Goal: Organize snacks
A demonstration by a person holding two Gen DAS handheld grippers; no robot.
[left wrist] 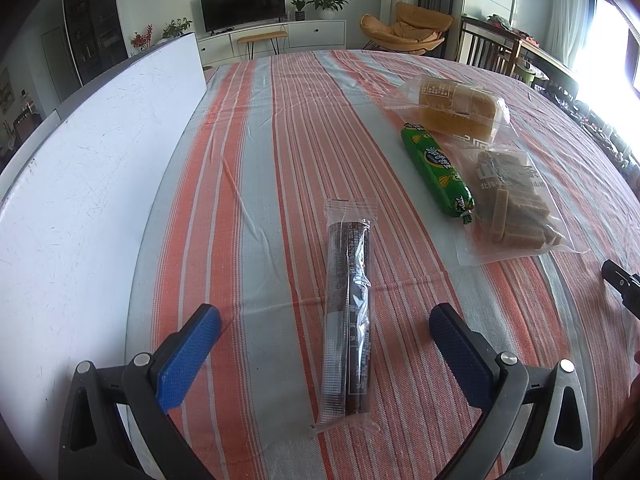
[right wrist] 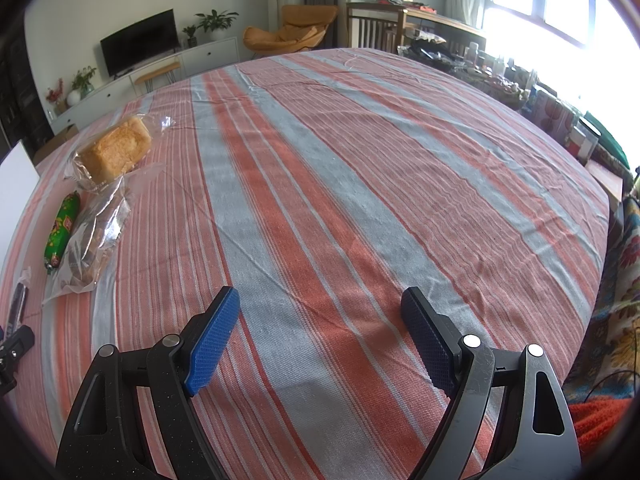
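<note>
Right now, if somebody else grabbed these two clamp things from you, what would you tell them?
Left gripper: open, empty, jaws either side of the dark snack stick lying on the striped tablecloth.
Right gripper: open, empty, over bare cloth.
The green sausage, bag of brown slices and bread loaf lie clustered together; the white tray sits to the left.
Done: nothing held; whether any sorting has happened, I cannot tell.
Left: probably grasp the snack stick first, then the rest.
</note>
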